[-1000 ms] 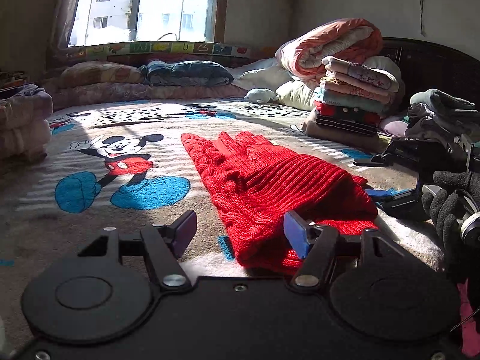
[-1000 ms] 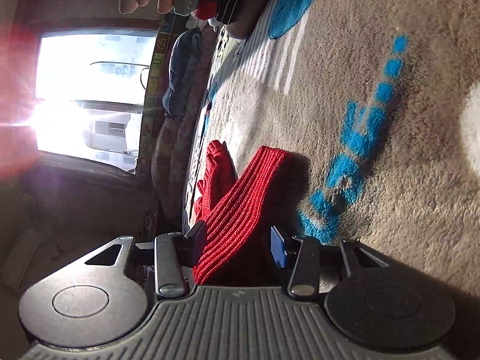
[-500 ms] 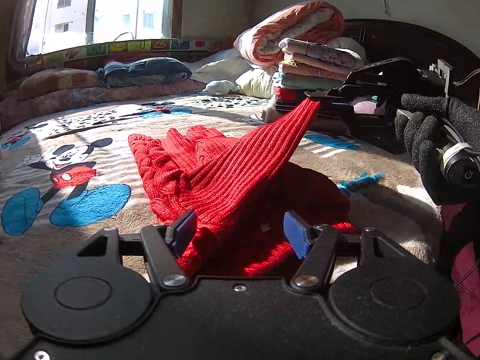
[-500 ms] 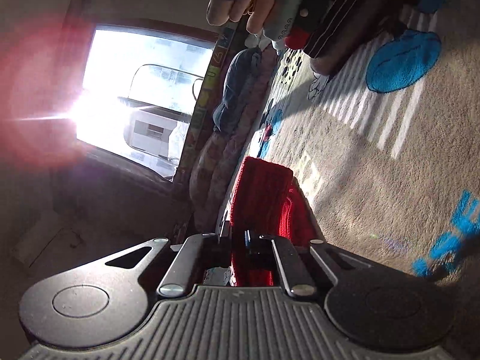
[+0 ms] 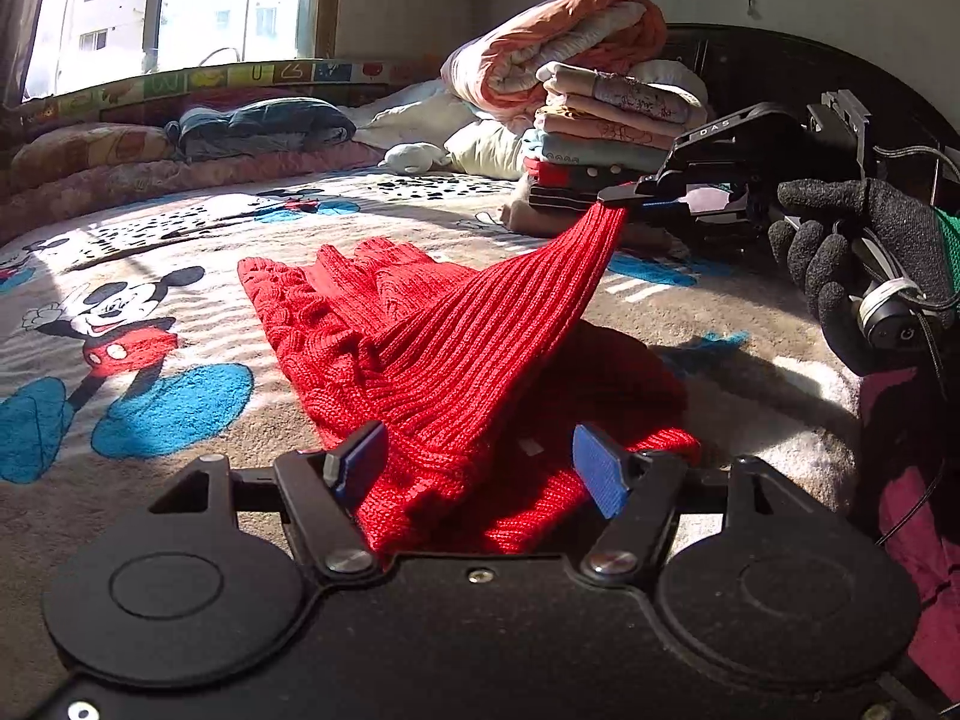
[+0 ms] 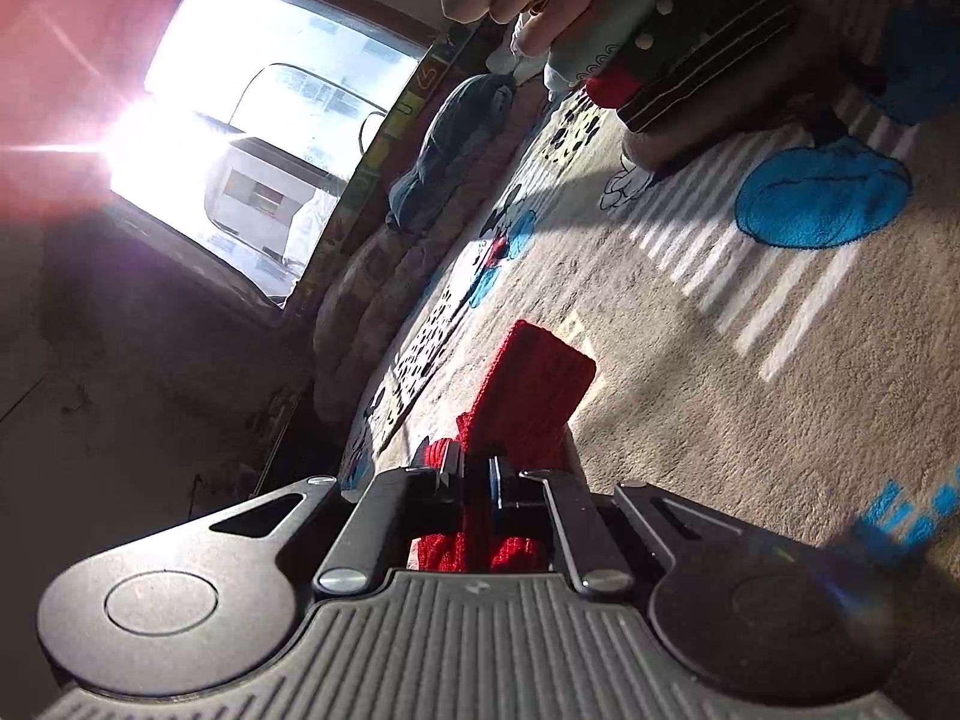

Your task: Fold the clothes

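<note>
Red ribbed knit sweater (image 5: 456,354): lies mostly flat on the cartoon-print blanket (image 5: 180,276), folded lengthwise; one ribbed end lifted taut off the blanket, pinched up to the right.

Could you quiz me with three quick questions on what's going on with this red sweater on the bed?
1. True or false: the right gripper is clamped on the red sweater.
2. The left gripper is: A) wide open, B) shut on a sock, C) out of sight.
3. Fill in: beyond the sweater stands a stack of folded ____.

Key:
1. True; it holds one edge lifted off the blanket.
2. A; sweater lies between the fingers.
3. Clothes.
</note>
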